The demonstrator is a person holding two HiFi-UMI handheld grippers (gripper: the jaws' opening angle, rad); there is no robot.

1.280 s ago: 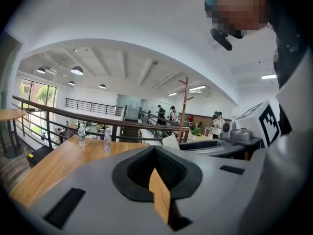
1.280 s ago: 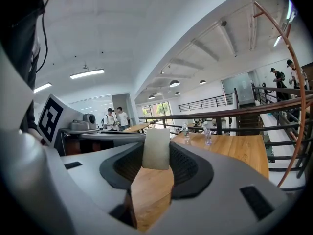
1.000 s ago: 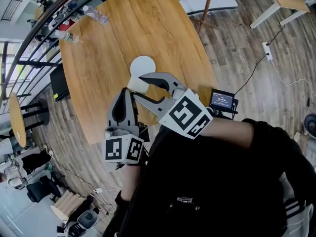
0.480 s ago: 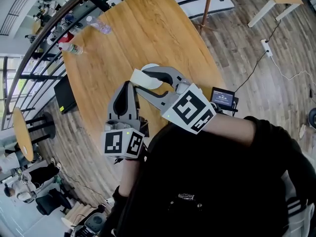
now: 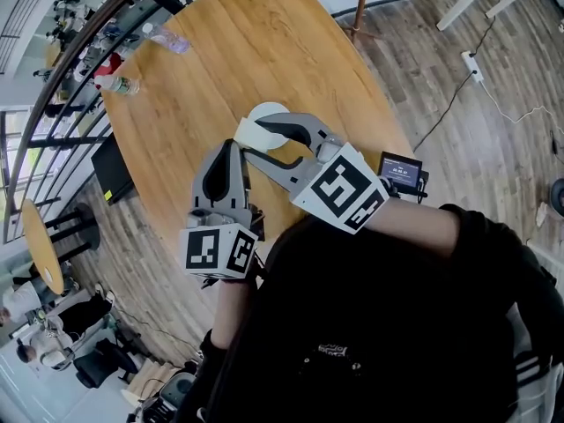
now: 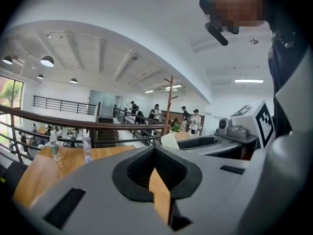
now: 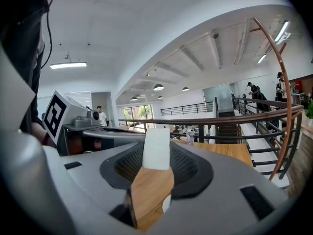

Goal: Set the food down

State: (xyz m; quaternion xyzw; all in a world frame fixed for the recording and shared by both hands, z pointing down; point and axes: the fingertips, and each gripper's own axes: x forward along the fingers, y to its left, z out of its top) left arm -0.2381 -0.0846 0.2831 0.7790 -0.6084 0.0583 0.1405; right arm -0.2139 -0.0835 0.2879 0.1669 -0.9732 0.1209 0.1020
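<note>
My right gripper (image 5: 251, 140) is shut on a pale cream block of food (image 5: 248, 132), held above the wooden table (image 5: 264, 42). The block overlaps the near-left edge of a white plate (image 5: 270, 111), which the gripper partly hides. In the right gripper view the food (image 7: 156, 148) stands upright between the jaw tips. My left gripper (image 5: 231, 149) hangs just left of it and nearer to me. Its jaws are together with nothing in them, and only a thin wedge of table shows between them. The left gripper view shows the food (image 6: 169, 141) at the right gripper's tip.
Two clear water bottles (image 5: 164, 38) (image 5: 115, 84) lie near the table's far-left edge by a dark railing (image 5: 79, 51). A black screen device (image 5: 401, 172) sits on the wood floor at the right. A dark flat box (image 5: 112, 161) stands by the table's left edge.
Both grippers have moved a little farther over the table. The food has gone from short of the plate to overlapping its near edge, and the right gripper now hides part of the plate.
</note>
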